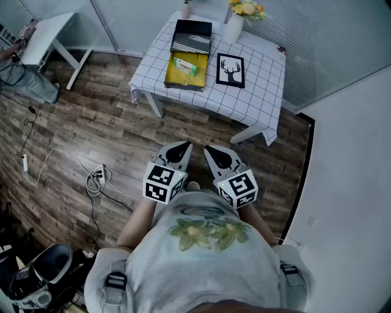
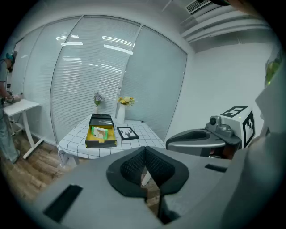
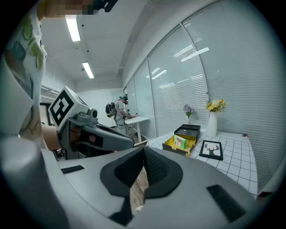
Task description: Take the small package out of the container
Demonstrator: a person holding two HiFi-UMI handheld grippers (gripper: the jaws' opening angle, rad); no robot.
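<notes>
Jaws closed tight on nothing, left gripper (image 1: 182,147) and right gripper (image 1: 210,149) alike; carried side by side at the chest, presumably for the approach. Small green-and-white package (image 1: 185,66) lying inside open yellow cardboard container (image 1: 168,73) on white grid-patterned table (image 1: 256,92), well apart from both.

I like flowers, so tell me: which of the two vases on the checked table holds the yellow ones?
The taller white vase, nearer the deer picture; the smaller vase holds pale purple flowers.
</notes>
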